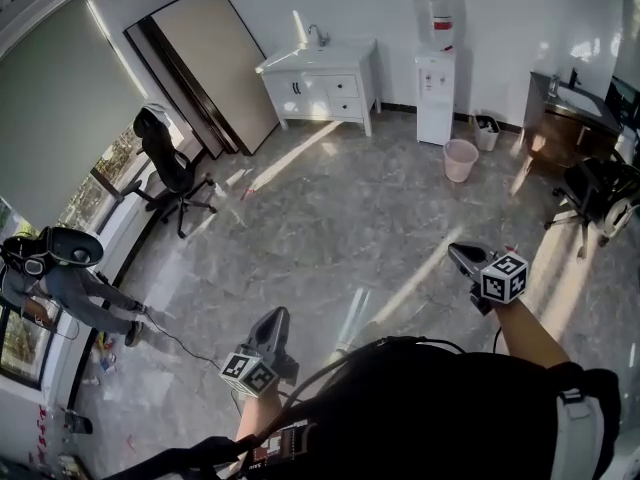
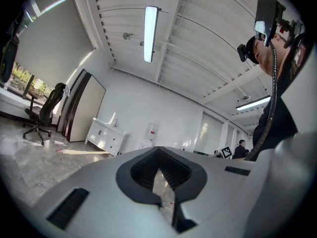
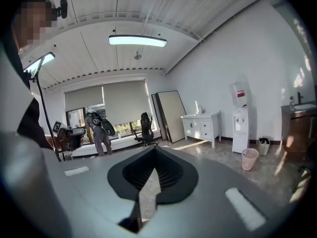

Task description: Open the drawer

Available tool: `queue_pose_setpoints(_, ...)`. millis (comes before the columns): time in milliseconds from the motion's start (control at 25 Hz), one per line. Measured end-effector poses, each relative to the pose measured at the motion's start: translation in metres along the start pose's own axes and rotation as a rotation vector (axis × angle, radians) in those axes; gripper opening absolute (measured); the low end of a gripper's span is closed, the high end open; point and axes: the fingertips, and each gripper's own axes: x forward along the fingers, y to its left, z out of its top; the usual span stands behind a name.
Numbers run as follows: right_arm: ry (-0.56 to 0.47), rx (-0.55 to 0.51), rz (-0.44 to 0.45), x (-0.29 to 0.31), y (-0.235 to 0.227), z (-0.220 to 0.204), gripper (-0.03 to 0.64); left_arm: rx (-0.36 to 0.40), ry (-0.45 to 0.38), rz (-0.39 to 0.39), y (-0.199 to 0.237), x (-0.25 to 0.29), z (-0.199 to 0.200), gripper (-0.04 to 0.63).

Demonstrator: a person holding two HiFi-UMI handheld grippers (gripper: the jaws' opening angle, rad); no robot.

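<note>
A white cabinet (image 1: 322, 83) with drawers and a sink on top stands against the far wall, well away across the floor. It shows small in the left gripper view (image 2: 106, 135) and in the right gripper view (image 3: 202, 125). My left gripper (image 1: 277, 315) is held low in front of my body, its jaws together with nothing between them (image 2: 159, 175). My right gripper (image 1: 457, 252) is held out further to the right, jaws also together and holding nothing (image 3: 148, 182). Both point out over the marble floor, far from the cabinet.
A water dispenser (image 1: 436, 78) and a pink bin (image 1: 460, 159) stand right of the cabinet. A large board (image 1: 205, 63) leans on the wall to its left. A black office chair (image 1: 170, 168) and a person (image 1: 60, 278) are by the windows; a brown desk (image 1: 570, 123) is at right.
</note>
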Motion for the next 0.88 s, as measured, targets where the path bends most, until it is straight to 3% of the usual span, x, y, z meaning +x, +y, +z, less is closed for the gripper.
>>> queue_pose_setpoints(200,-0.008,-0.031,-0.029,0.065,-0.001,0.022,-0.002,-0.002,-0.009,-0.045,0.068,0.033,0.019,-0.009)
queue_pose_setpoints(520,-0.052,-0.057,-0.057,0.189,0.042,0.075,-0.002,0.03,-0.02,-0.084,0.198,0.046,0.096,-0.009)
queue_pose_setpoints(880,0.003,-0.082,0.01,0.306,0.064,0.087,-0.002,0.002,-0.049,-0.001,0.3,0.031,0.12,-0.009)
